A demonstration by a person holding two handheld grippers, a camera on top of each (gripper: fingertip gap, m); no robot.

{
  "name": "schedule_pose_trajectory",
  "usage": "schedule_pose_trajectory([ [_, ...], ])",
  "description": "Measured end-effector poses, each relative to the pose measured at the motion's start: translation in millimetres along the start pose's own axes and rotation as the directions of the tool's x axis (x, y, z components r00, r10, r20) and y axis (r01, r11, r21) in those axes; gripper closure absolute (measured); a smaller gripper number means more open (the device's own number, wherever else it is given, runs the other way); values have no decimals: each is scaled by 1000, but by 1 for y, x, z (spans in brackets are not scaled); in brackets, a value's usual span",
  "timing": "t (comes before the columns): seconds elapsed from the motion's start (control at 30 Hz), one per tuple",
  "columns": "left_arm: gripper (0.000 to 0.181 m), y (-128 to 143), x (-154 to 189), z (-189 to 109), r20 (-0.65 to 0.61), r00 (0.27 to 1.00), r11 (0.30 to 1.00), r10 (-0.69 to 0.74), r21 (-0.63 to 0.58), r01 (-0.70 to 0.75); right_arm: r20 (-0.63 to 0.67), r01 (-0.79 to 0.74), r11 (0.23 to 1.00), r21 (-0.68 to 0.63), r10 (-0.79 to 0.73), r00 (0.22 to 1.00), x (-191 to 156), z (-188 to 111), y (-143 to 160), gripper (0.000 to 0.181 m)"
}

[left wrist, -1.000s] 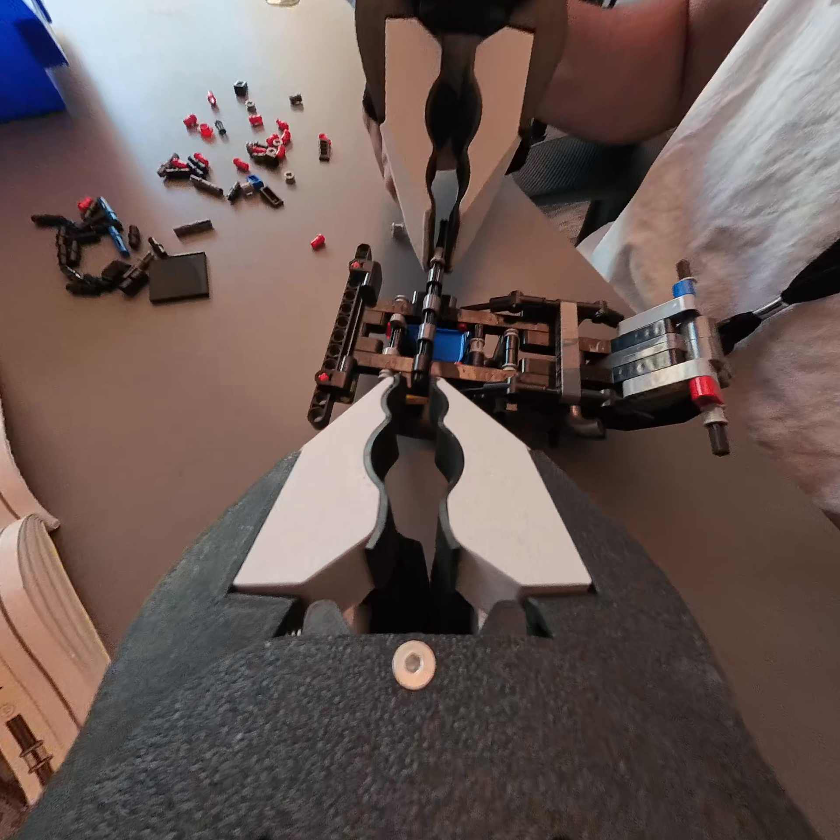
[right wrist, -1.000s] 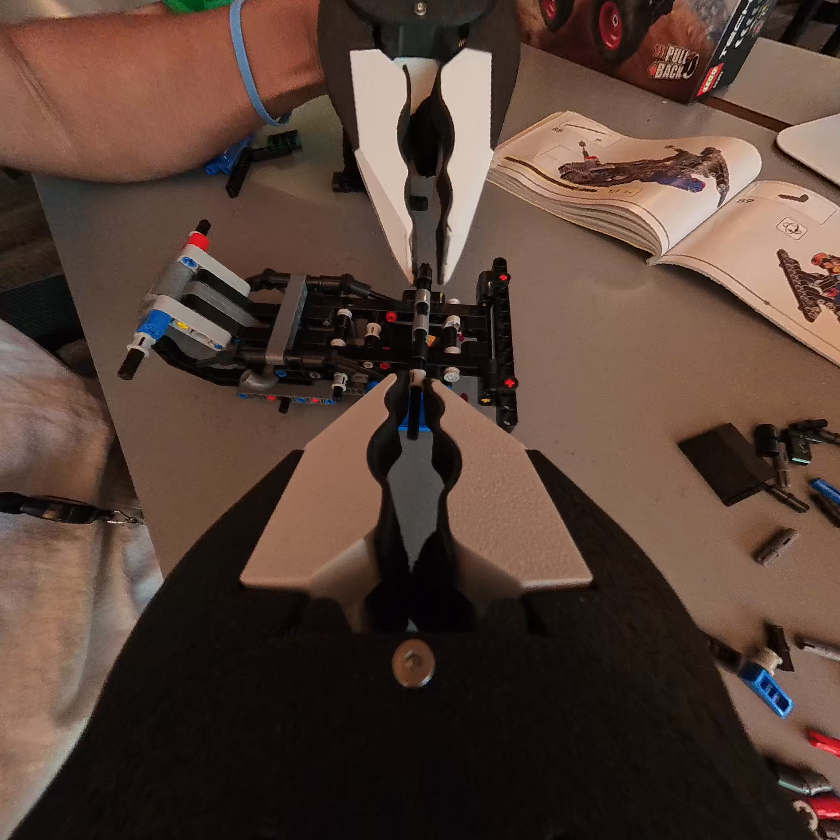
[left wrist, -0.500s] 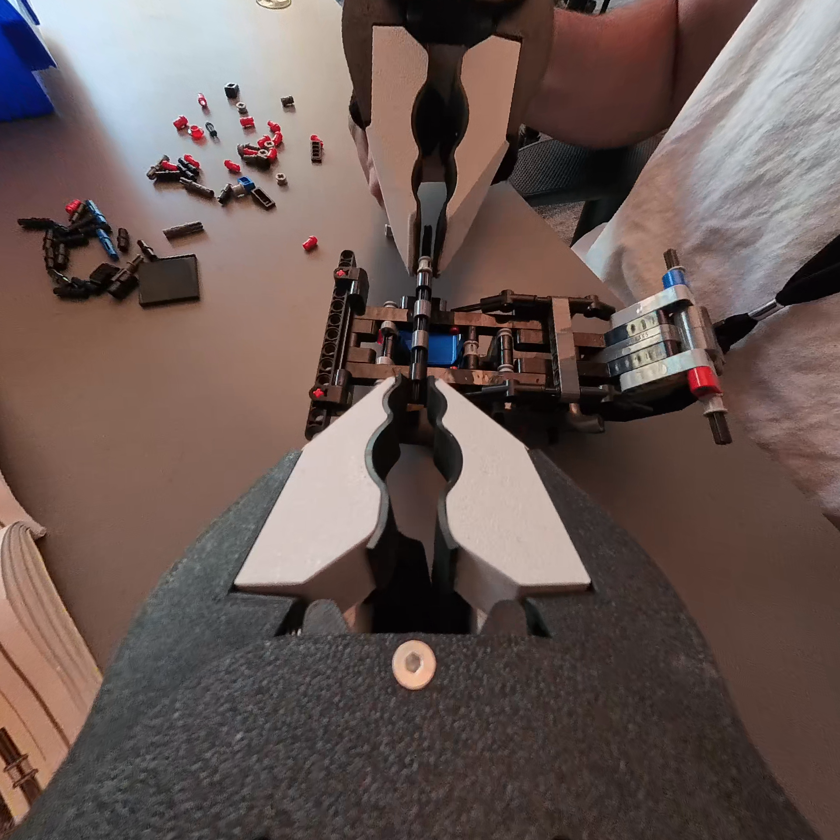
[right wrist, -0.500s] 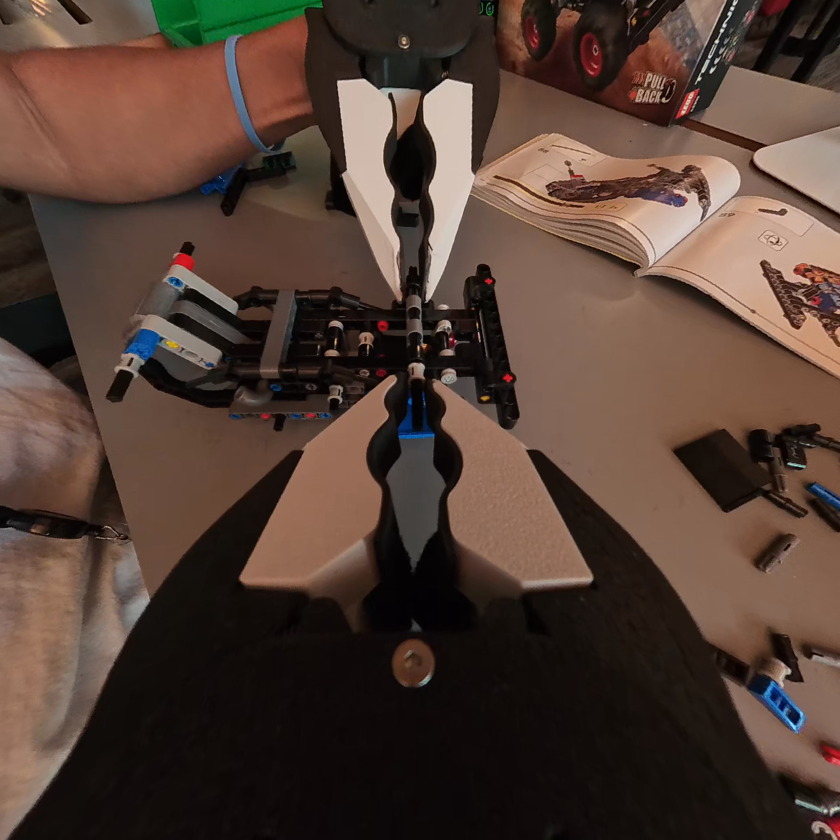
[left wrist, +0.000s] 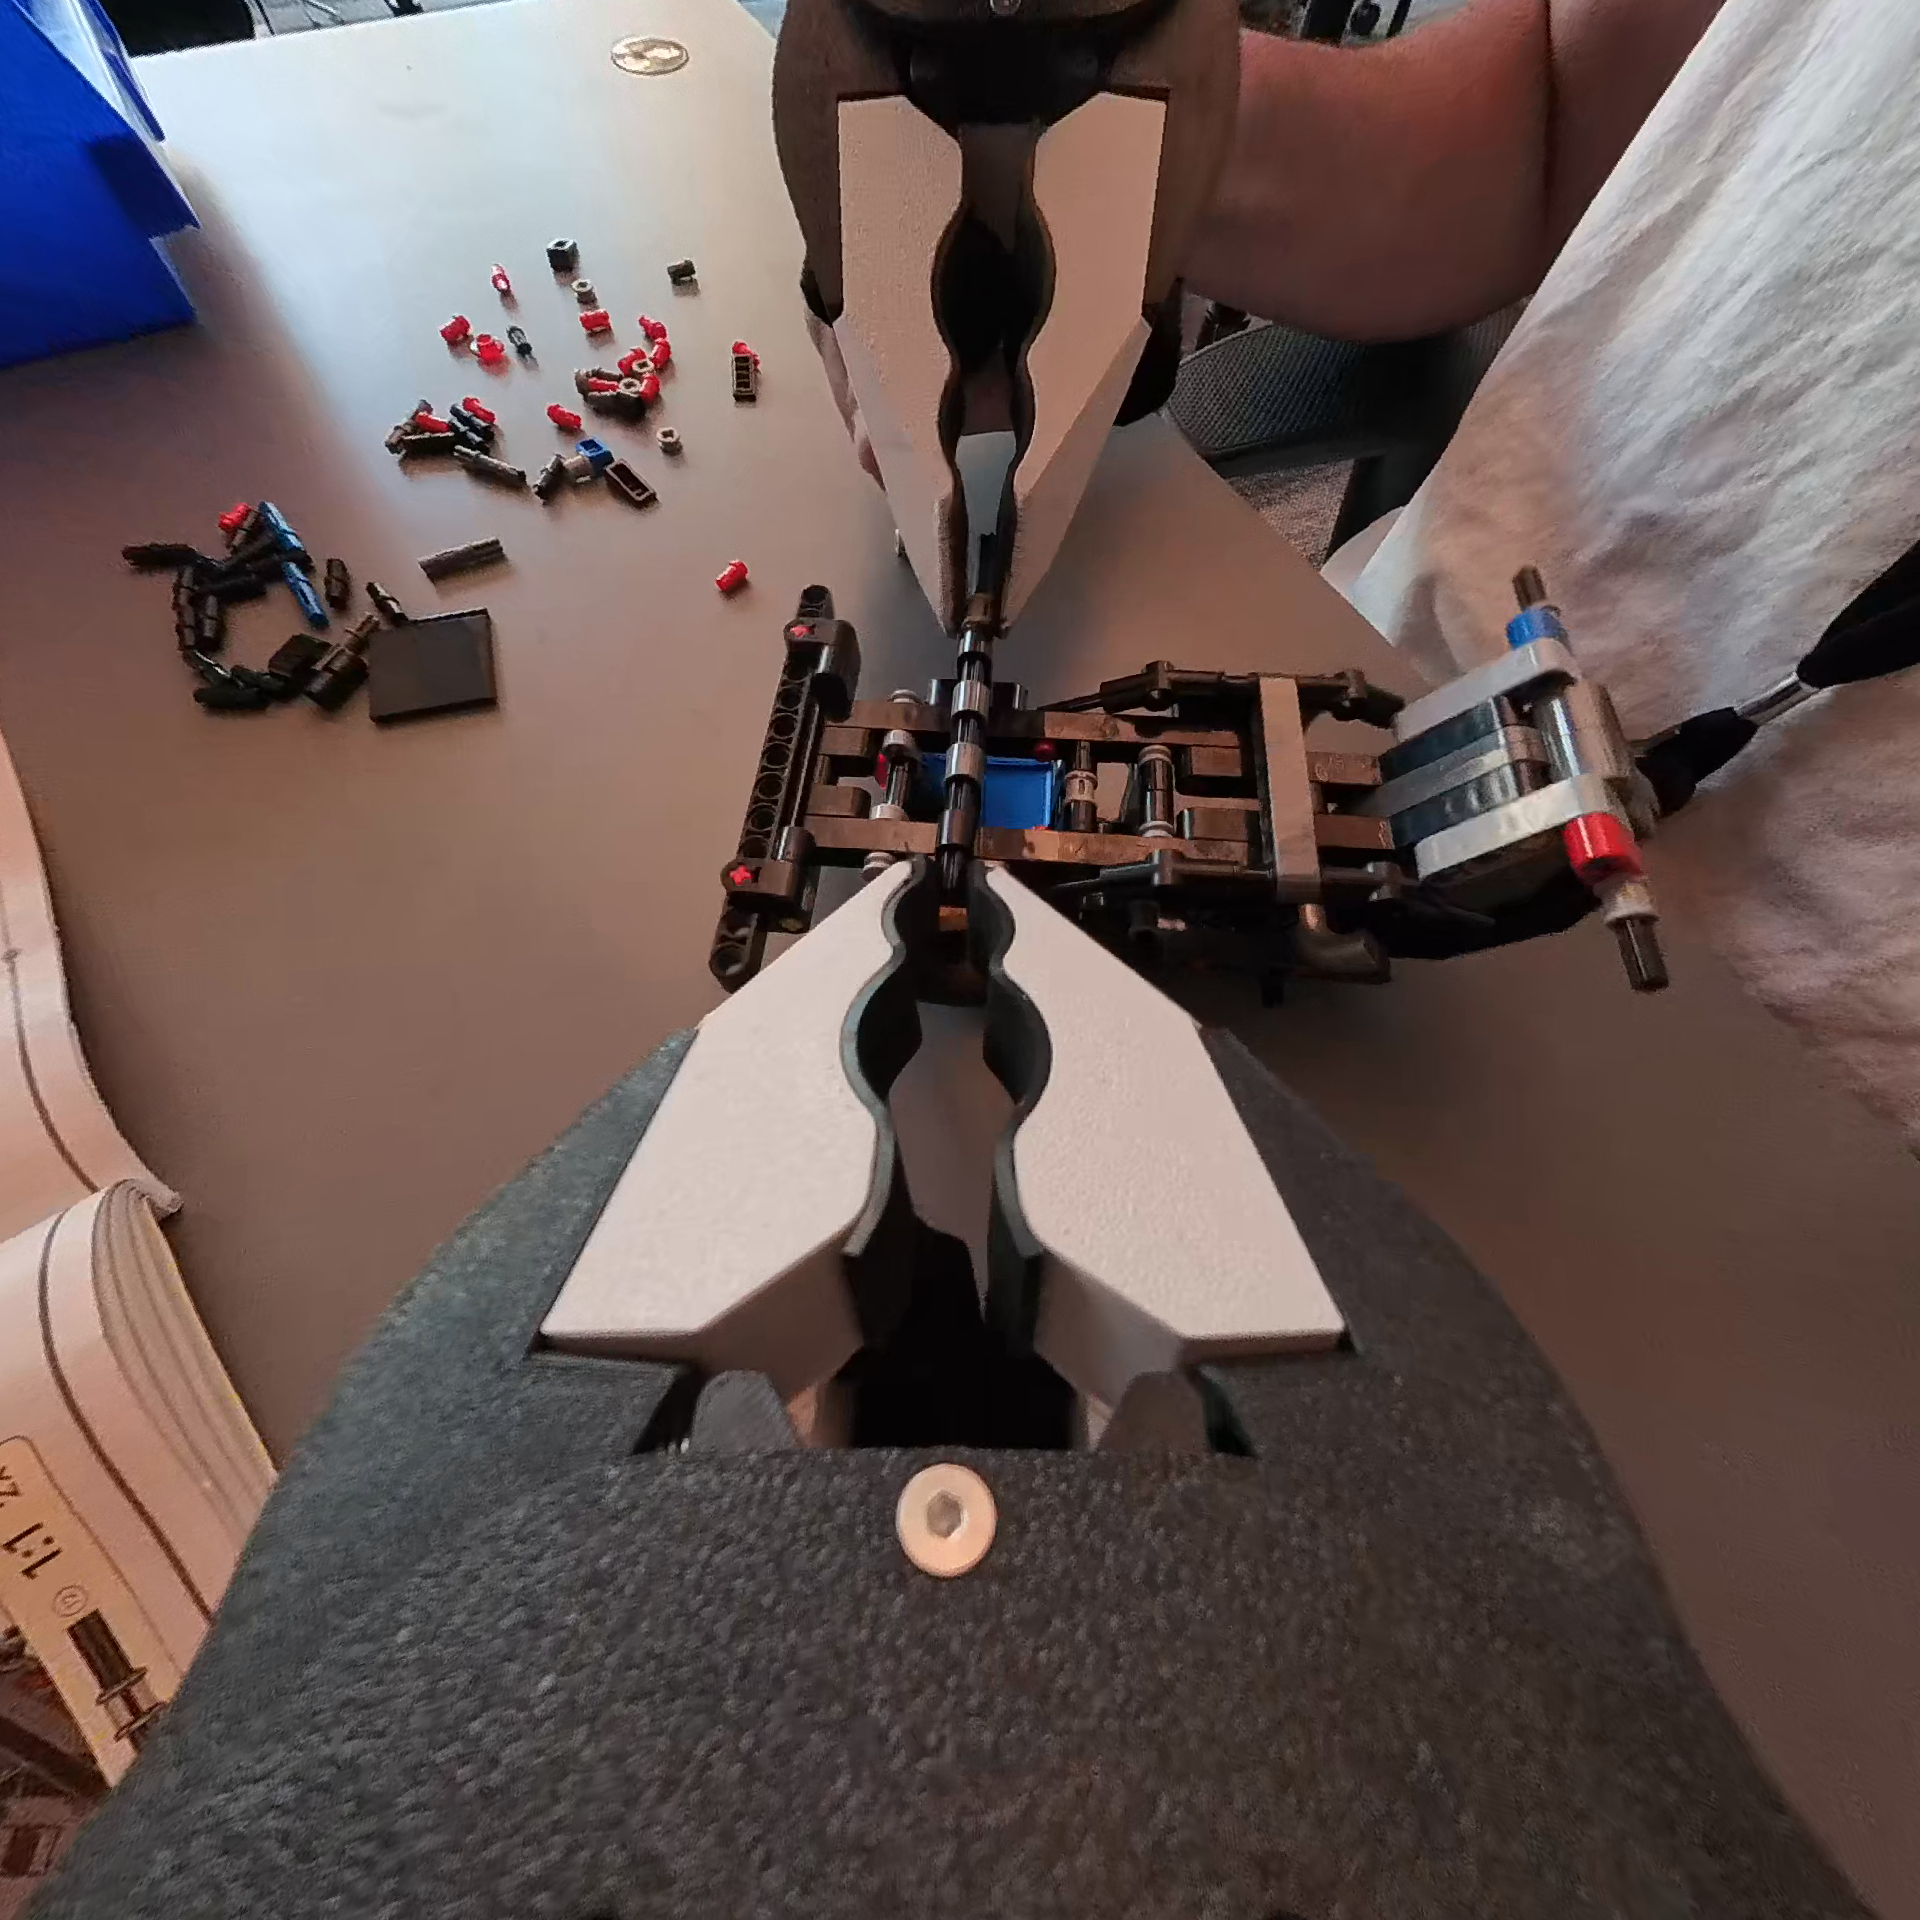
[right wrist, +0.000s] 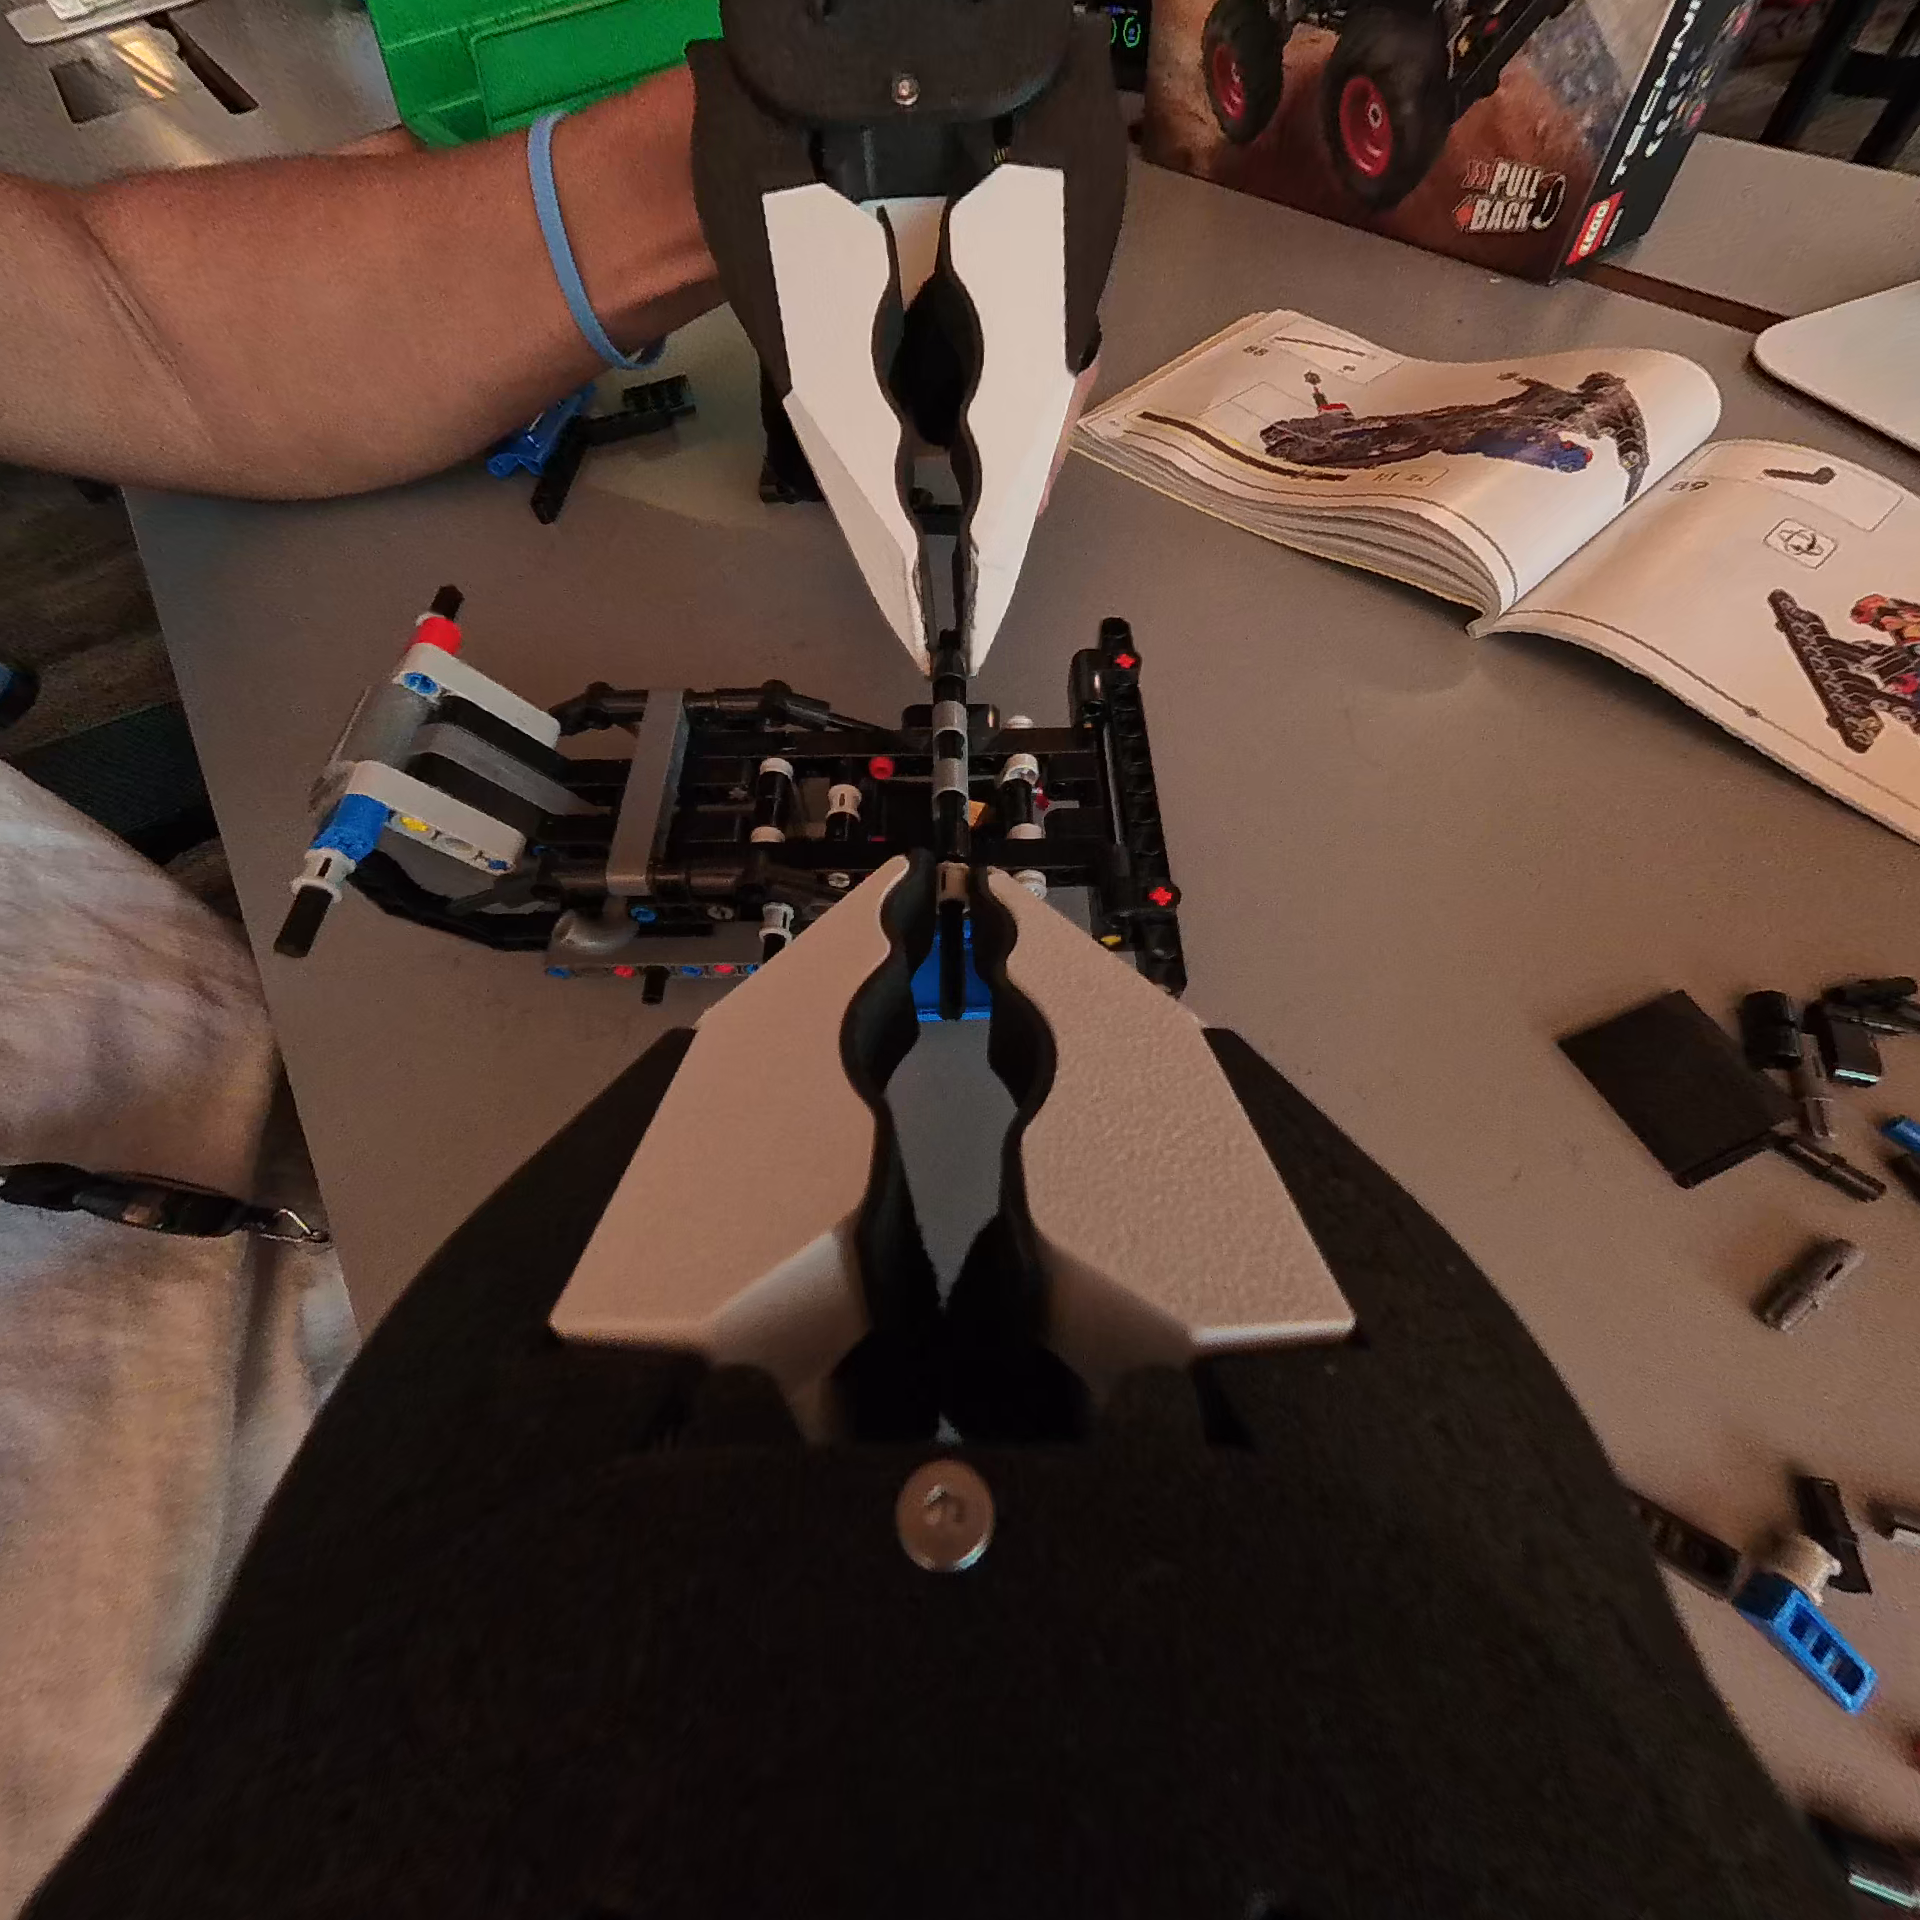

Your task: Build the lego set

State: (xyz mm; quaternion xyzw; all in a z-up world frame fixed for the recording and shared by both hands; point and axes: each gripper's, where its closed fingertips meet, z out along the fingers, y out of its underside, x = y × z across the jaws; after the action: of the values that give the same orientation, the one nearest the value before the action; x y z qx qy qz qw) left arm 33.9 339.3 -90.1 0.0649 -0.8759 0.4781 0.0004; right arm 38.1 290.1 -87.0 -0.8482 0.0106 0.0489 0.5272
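Observation:
The partly built black Lego chassis (left wrist: 1195, 810) lies on the grey table (left wrist: 416, 935), with a grey-and-blue block at one end; it also shows in the right wrist view (right wrist: 727, 810). A black axle (left wrist: 961, 748) with grey bushes runs across it, also in the right wrist view (right wrist: 948, 769). My left gripper (left wrist: 951, 883) is shut on the near end of the axle. My right gripper (right wrist: 948, 883) is shut on the opposite end. Each gripper faces the other across the chassis: the right gripper (left wrist: 977, 613) in the left view, the left gripper (right wrist: 948, 655) in the right view.
Loose red, black and blue parts (left wrist: 582, 395) and a black plate (left wrist: 431, 665) lie beyond the chassis. A blue bin (left wrist: 73, 208) stands far left. An open instruction booklet (right wrist: 1455, 488), the set's box (right wrist: 1455, 125) and a green bin (right wrist: 540, 52) are behind. A person's forearm (right wrist: 312, 312) reaches in. The right tips stand about 15 cm off the black plate (left wrist: 431, 665). Look for it in the right wrist view (right wrist: 1678, 1077) too.
Both grippers have stayed shut on the axle ends. Both views have tilted up a little, so more of the far table and the green bin show.

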Motion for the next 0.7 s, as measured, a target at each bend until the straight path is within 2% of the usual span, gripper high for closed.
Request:
schedule_pose_trajectory([
  [0.27, 178, -2, -4, 1, 13, 1000, 999, -13, 39, 12, 0, -2, 1000, -4, 2, 1000, 0, 0, 1, 177],
  [0.4, 179, -3, 3, 0, -63, 997, 997, -48, 50, 51, 26, -26, 1000, -4, 26, 999, -2, -1, 2, 177],
  [0.7, 179, -1, 8, 0, -104, 994, 994, -26, 101, 37, 65, -46, 999, 8, 45, 997, -9, -2, 3, 177],
])
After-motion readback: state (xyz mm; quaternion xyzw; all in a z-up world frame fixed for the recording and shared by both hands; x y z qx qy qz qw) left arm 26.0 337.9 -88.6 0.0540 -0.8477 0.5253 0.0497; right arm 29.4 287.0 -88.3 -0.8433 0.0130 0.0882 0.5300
